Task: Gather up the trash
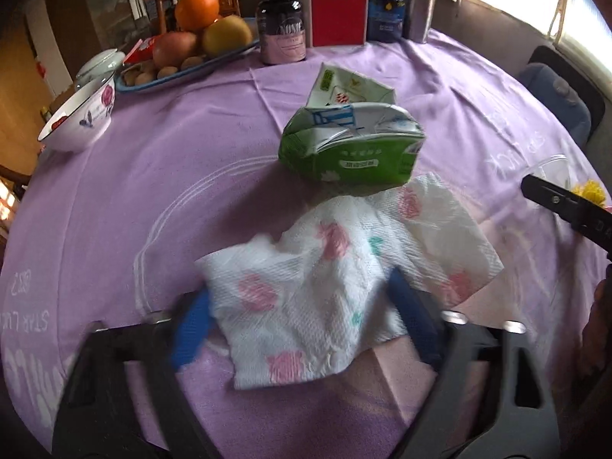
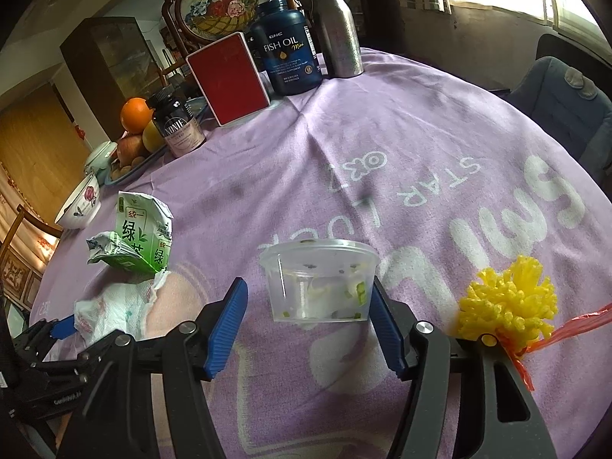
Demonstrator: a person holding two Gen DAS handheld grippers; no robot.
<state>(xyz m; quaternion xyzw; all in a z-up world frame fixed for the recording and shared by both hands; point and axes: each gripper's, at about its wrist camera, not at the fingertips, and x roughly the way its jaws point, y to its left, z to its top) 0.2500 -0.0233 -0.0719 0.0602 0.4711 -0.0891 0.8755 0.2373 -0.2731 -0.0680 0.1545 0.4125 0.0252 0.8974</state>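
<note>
trash on the lilac cloth, both tools low over it

your left gripper (image 1: pixel 302 321) sits over the crumpled white paper napkin printed with pink and teal blots (image 1: pixel 336 279). its blue ribbed pads (image 1: pixel 191 329) stand apart, one at each side of the napkin's near half. the left pad is smeared by blur and the napkin's edge lies right at it; you cannot tell from this view whether either pad presses the paper. from the right wrist view the napkin bunches up just ahead of the same tool.

just beyond the napkin, touching its far edge, lies the crushed green and white drink carton (image 1: pixel 352 153), on its side, its torn top flap sticking up behind it.

your right gripper (image 2: pixel 310 329) straddles the clear round plastic tub with green scraps stuck inside (image 2: pixel 319 281). the tub stands upright on the lilac printed tablecloth (image 2: pixel 401 134). the right-hand pad lies against the tub's wall; the left-hand pad stands clear of it, with cloth showing between. so the jaws are apart, not clamped.

right of that tool, near its outer arm, rests a yellow fluffy pompom tied with a red plastic strip (image 2: pixel 508 302).

at the table's far side, well apart from the trash: a red flat box (image 2: pixel 229 80), a dark blue fish oil bottle (image 2: pixel 287 48), a silver metal flask (image 2: pixel 340 26), a dark pill jar with a pink label (image 1: pixel 281 25), a blue tray of fruit (image 1: pixel 183 72), and a white flower-painted bowl (image 1: pixel 80 118).
</note>
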